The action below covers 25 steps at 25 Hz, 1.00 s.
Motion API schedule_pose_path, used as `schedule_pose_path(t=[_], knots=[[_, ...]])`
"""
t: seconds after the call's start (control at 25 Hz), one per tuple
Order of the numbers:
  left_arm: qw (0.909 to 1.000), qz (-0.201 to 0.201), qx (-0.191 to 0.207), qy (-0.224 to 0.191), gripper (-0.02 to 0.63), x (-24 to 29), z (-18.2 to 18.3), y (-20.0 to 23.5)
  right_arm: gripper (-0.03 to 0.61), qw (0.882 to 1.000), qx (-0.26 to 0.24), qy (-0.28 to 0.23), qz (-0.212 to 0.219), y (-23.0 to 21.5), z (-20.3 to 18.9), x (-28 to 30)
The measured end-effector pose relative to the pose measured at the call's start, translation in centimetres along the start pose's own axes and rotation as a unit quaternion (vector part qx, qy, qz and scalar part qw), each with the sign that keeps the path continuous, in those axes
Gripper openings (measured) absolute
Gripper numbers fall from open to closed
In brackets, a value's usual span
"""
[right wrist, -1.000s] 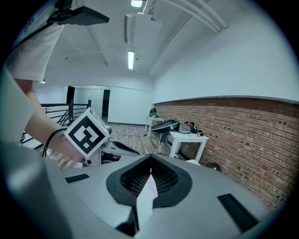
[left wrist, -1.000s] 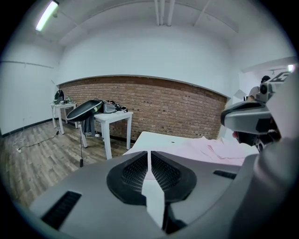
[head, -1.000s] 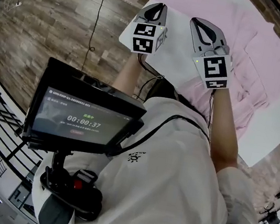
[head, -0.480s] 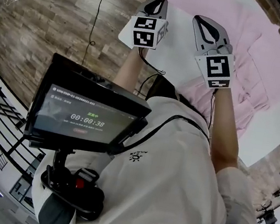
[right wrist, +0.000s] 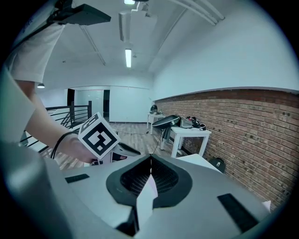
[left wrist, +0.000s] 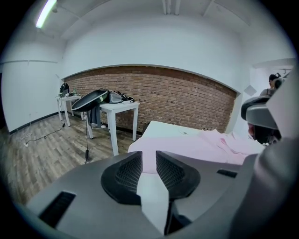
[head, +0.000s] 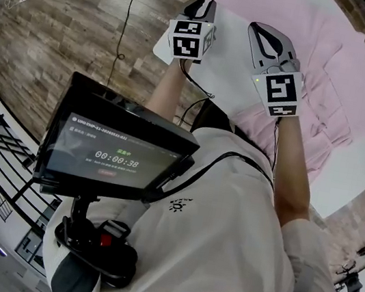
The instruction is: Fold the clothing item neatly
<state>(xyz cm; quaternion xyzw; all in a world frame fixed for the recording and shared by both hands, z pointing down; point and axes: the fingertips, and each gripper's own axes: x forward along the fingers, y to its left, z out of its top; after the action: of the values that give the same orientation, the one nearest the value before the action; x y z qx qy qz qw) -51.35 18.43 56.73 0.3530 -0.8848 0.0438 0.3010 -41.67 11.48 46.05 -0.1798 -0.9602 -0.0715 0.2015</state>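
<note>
A pink garment (head: pixel 309 52) lies spread over the white table (head: pixel 212 70). My left gripper (head: pixel 199 2) hangs above the table's near left corner, at the garment's edge. In the left gripper view its jaws (left wrist: pixel 149 156) have just been opening and stand apart with nothing between them. The pink garment (left wrist: pixel 196 149) lies just ahead of them. My right gripper (head: pixel 254 28) is shut beside it, over the garment's near edge. In the right gripper view its tips (right wrist: pixel 150 158) meet. I cannot make out any cloth pinched there.
A chest-mounted screen (head: pixel 116 151) with a timer fills the lower left of the head view. The wooden floor (head: pixel 66 11) with a cable (head: pixel 124 28) lies to the left of the table. Small white tables (left wrist: pixel 117 106) stand by the brick wall (left wrist: pixel 187 100).
The left gripper's jaws have parted from shut. Both grippers have sunk a little toward the table; the right stays shut.
</note>
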Motion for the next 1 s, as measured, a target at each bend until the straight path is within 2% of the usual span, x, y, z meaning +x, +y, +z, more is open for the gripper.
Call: schedule_pose_path(t=[0.16,0.36,1.0], knots=[[0.9998,0.014,-0.004,0.015,0.083,0.3,-0.8,0.9,0.005,1.0,0.001,0.002,-0.002,0.3,0.0,-0.4],[0.9988,0.026,-0.014,0.04,0.139,1.2,-1.8,2.1,0.005,1.0,0.001,0.008,-0.009,-0.1,0.0,-0.9],[0.9967,0.043,-0.044,0.054,0.144,2.8,-1.4,3.7,0.005,1.0,0.006,0.015,-0.027,-0.5,0.0,-1.8]])
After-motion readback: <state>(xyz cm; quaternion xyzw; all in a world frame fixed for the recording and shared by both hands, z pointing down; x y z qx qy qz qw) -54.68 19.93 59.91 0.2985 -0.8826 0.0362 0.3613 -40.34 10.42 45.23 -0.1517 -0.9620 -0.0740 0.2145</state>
